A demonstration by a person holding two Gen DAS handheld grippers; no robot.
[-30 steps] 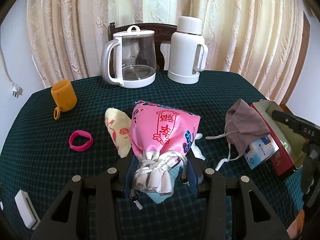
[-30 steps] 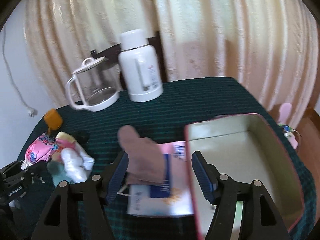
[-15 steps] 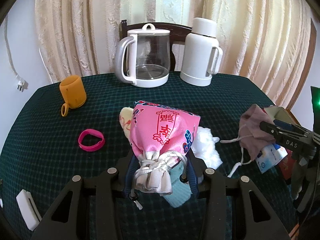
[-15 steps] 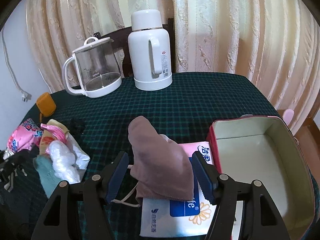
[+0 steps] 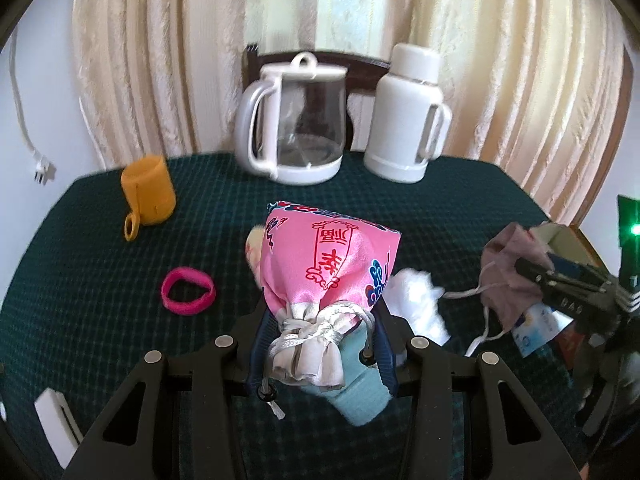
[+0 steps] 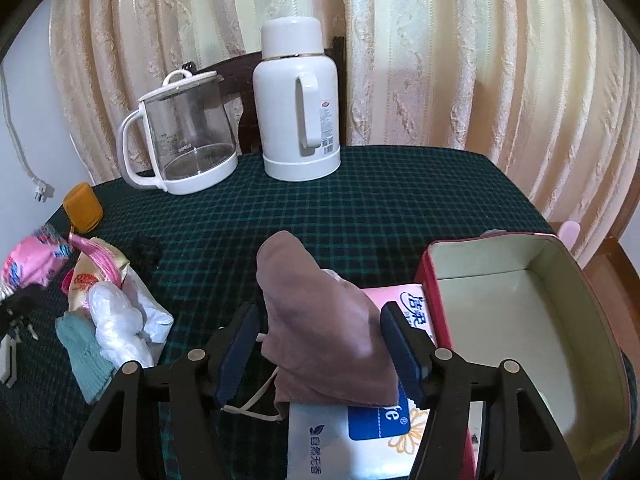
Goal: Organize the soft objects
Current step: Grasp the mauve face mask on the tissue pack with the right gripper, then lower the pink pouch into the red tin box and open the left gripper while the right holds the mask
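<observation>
A: How many things are out, counted?

B: One pink drawstring pouch (image 5: 328,264), one mauve cloth face mask (image 6: 320,328), one tissue pack (image 6: 360,440), one open red box (image 6: 520,320), one teal knitted piece (image 6: 86,360), one white plastic wad (image 6: 116,320), one printed cream cloth (image 6: 94,276). Also one pink band (image 5: 188,291), one orange sleeve (image 5: 149,196), one glass kettle (image 5: 294,128) and one white flask (image 5: 408,116).

A: And the left hand-held gripper (image 5: 320,344)?

B: Narrowly set, its pads clamped on the gathered silver neck of the pouch, which stands up from the jaws over the middle of the tabletop (image 5: 100,240). The teal piece sits beneath it.

A: The right hand-held gripper (image 6: 320,356)?

B: Its jaws are fairly wide and closing. The mask lies between them, draped over the tissue pack just left of the box. The right pad seems to meet the cloth; a thin gap shows at the left pad, so no firm grip yet.

A: The surface and the room?

B: A dark green checked cloth covers the tabletop. Cream patterned curtains (image 6: 440,60) hang behind, with a dark wooden chair back (image 5: 360,68) behind the kettle, and a white cord with a plug (image 5: 42,168) hangs on the left wall.
</observation>
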